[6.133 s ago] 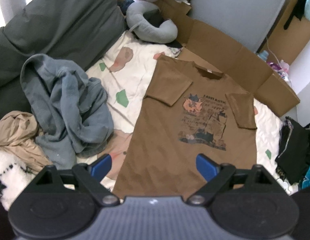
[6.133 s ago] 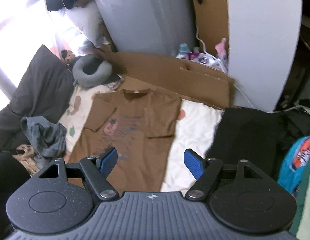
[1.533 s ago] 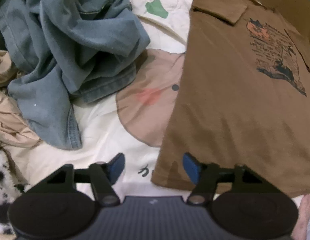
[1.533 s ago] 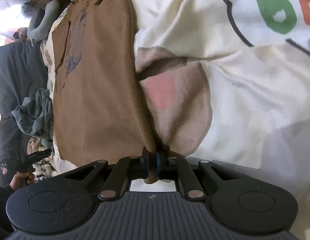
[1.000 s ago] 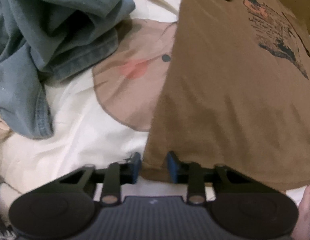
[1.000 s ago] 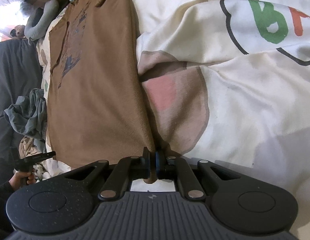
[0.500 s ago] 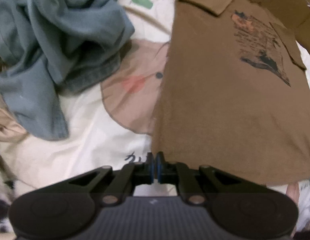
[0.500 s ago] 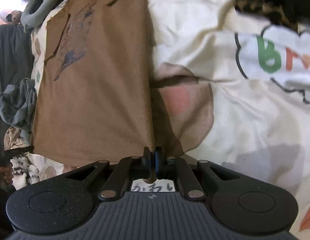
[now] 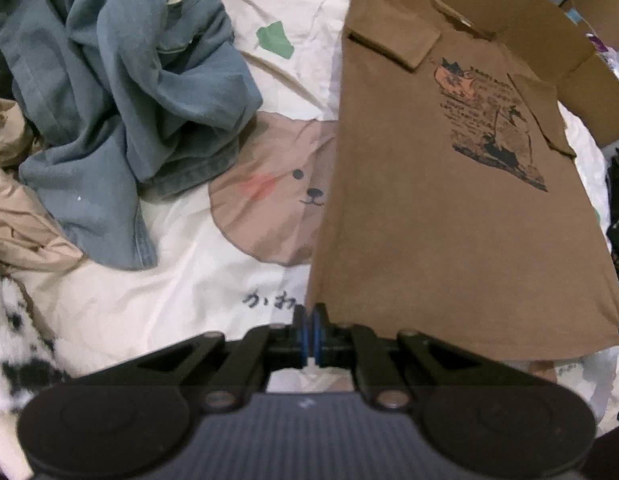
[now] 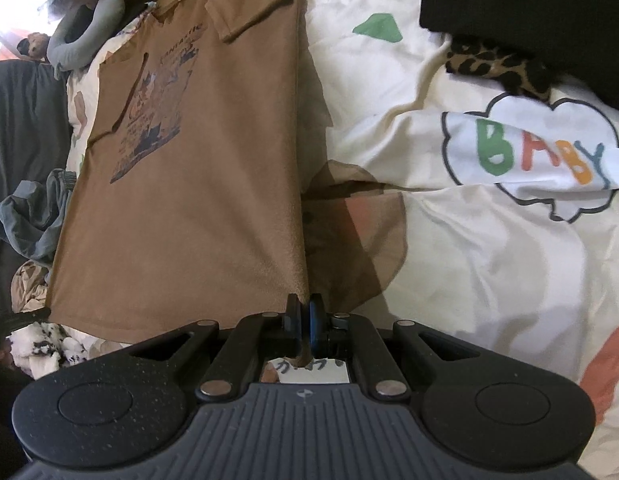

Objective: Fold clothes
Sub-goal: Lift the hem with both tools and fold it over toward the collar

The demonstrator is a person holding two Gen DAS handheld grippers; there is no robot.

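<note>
1. The cream cartoon-print bedsheet (image 9: 181, 304) is lying under everything; a bear face is printed on it beside the shirt's left edge
2. The brown T-shirt (image 9: 429, 216) is lying face up along the sheet, both sleeves folded in over the chest, collar at the far end; its near hem is hanging raised between the two tools
3. A crumpled blue-grey garment (image 9: 121, 92) is sitting well to the shirt's left, apart from it
4. The left gripper (image 9: 309, 334) is pressing its blue pads together on the shirt's near left hem corner; the right gripper (image 10: 303, 328) is pinching the near right hem corner, cloth showing between its pads
5. Judging by the drape, the shirt is light, soft and limp; it is likely sagging mid-hem, so holding both corners taut looks wise
6. Readable writing: "BABY" (image 10: 537, 152) in a cloud on the sheet; Japanese characters (image 9: 269, 300) near the left tool; the chest print's (image 9: 489, 120) text is too blurred, perhaps "FANTASTIC"
</note>
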